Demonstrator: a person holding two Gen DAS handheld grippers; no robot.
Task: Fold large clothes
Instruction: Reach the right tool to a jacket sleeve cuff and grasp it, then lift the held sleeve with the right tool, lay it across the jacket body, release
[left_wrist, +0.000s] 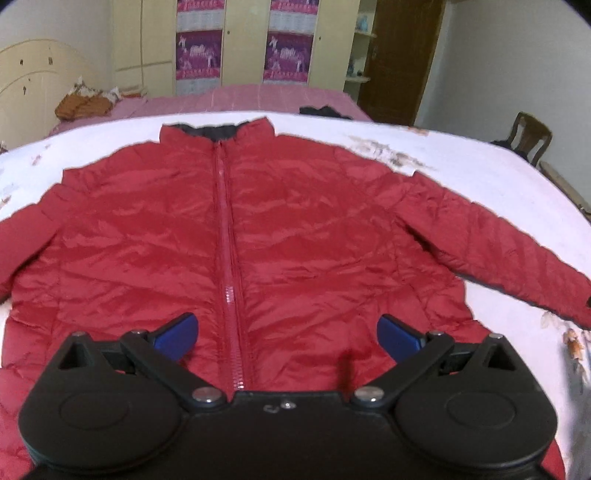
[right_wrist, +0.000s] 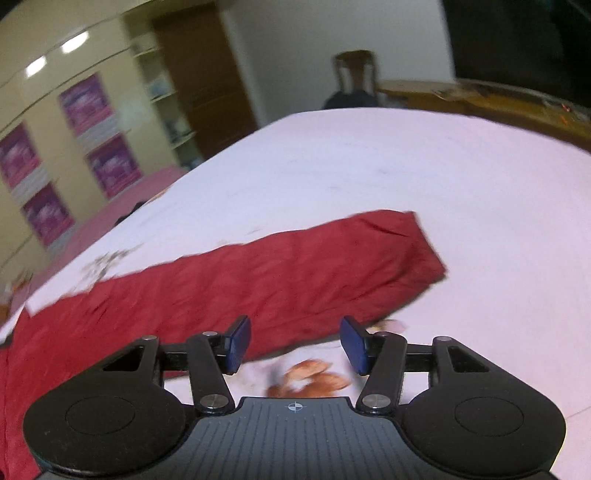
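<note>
The left gripper (left_wrist: 287, 338) is seen with jaws spread wide and nothing between the blue pads (left_wrist: 177, 334); they are poised over the lower front of the red jacket (left_wrist: 295, 229), one pad on either side of the closed zipper (left_wrist: 229, 258). The right gripper (right_wrist: 295, 345) is seen with jaws partly parted and released; only white sheet (right_wrist: 406, 170) and an orange printed motif (right_wrist: 314, 376) lie between the pads, and the jacket's sleeve (right_wrist: 295, 266) lies just beyond the tips, running from lower left to its cuff at centre right. The jacket is spread flat, front up, on the white sheet, collar (left_wrist: 218, 131) toward the top of the frame, both sleeves extended outward. No legible writing or brand is observed; the right wrist view is motion-blurred. Beyond the sheet, a pink bedspread (left_wrist: 240, 98) is noted with an orange-brown cloth (left_wrist: 83, 105) at upper left and a dark item (left_wrist: 325, 110) near centre. A cream wardrobe with purple patterned panels (left_wrist: 199, 55), a brown door (left_wrist: 402, 55) and a wooden chair (left_wrist: 530, 136) stand behind.
</note>
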